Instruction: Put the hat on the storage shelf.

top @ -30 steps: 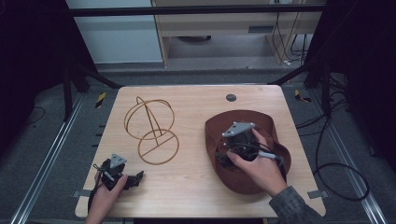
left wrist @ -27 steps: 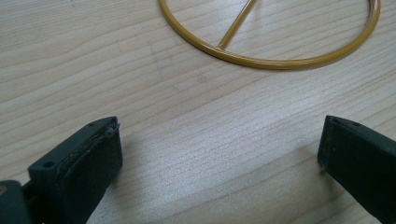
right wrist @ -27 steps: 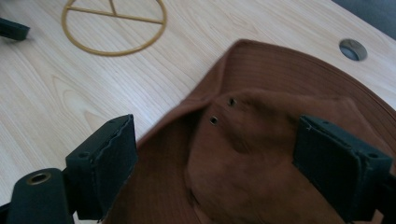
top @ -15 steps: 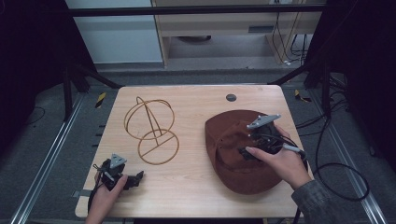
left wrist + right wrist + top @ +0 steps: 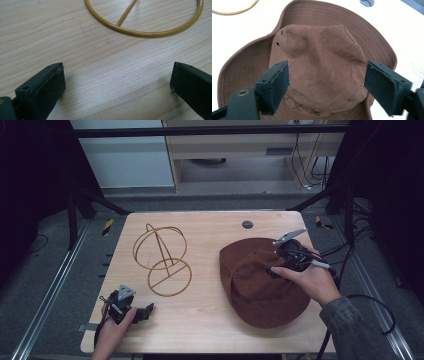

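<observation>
On worktop (image 5: 210, 320), right side: brown hat (image 5: 260, 285)
Right gripper (image 5: 325, 87): held over hat crown, jaws wide, just been closing, nothing gripped
Left gripper (image 5: 117, 82): wide open, empty, near wire stand (image 5: 162, 260)

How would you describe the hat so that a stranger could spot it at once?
On the wooden table, look to the right half, under the right gripper. The brown hat lies there flat, soft and wide-brimmed, unlike the bare gold wire stand to its left.

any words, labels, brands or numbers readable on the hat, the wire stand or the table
None can be read.
Brown hat: plain fabric with stitching and small eyelets, no label showing.
Wire stand: bare wire.
Table: plain wood grain.
Yellow-and-black strips on the floor: stripes, no lettering.
</observation>
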A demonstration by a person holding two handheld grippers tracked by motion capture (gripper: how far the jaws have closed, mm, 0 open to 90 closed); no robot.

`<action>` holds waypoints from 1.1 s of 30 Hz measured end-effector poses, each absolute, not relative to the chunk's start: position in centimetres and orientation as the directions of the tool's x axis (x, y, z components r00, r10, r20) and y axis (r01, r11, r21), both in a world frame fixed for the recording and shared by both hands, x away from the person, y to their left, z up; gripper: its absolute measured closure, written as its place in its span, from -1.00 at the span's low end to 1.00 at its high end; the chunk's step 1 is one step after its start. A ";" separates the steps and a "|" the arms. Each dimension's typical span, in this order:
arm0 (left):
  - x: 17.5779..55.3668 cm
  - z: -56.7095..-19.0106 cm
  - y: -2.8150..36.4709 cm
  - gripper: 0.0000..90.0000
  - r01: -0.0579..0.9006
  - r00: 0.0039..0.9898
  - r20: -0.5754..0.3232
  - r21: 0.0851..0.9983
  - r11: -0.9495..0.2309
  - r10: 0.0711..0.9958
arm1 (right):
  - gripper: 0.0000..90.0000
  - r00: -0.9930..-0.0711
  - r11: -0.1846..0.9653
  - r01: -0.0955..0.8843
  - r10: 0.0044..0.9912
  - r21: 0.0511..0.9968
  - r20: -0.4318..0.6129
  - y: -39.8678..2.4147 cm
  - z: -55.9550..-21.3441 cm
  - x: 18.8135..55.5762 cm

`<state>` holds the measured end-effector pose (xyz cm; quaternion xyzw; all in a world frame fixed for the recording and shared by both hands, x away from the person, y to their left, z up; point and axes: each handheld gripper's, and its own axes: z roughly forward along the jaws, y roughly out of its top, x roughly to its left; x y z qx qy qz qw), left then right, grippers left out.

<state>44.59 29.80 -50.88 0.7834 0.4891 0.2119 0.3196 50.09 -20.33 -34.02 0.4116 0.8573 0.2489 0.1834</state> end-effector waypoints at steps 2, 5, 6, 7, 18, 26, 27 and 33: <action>44.6 -50.9 29.8 -1.00 0.631 0.433 0.020 0.708 -0.318 0.901 | -0.42 -0.595 0.543 0.621 0.796 0.566 -0.111 -20.4 -33.9 50.5; 44.6 -50.9 29.8 -1.00 0.631 0.432 0.020 0.708 -0.318 0.902 | -0.37 -0.597 0.544 0.628 0.795 0.557 -0.103 -20.4 -33.8 50.8; 44.6 -50.9 29.8 -1.00 0.631 0.431 0.020 0.708 -0.317 0.902 | -0.35 -0.598 0.542 0.632 0.796 0.554 -0.096 -20.5 -33.8 51.0; 44.6 -50.9 29.8 -1.00 0.631 0.431 0.020 0.708 -0.317 0.902 | -0.31 -0.602 0.545 0.634 0.793 0.549 -0.093 -20.5 -33.8 51.2; 44.6 -50.9 29.8 -1.00 0.631 0.429 0.017 0.710 -0.313 0.903 | -0.29 -0.596 0.535 0.670 0.801 0.514 -0.057 -20.6 -33.8 53.0; 44.6 -50.9 29.8 -1.00 0.631 0.430 0.018 0.710 -0.314 0.903 | -0.50 -0.594 0.509 0.685 0.804 0.521 -0.005 -19.9 -35.1 53.7; 44.6 -50.9 29.8 -1.00 0.630 0.429 0.018 0.710 -0.314 0.903 | -0.53 -0.593 0.506 0.685 0.805 0.524 -0.003 -19.8 -35.3 53.8; 44.6 -50.9 29.8 -1.00 0.630 0.430 0.017 0.710 -0.313 0.903 | -0.67 -0.597 0.500 0.692 0.802 0.522 0.023 -18.8 -36.7 54.3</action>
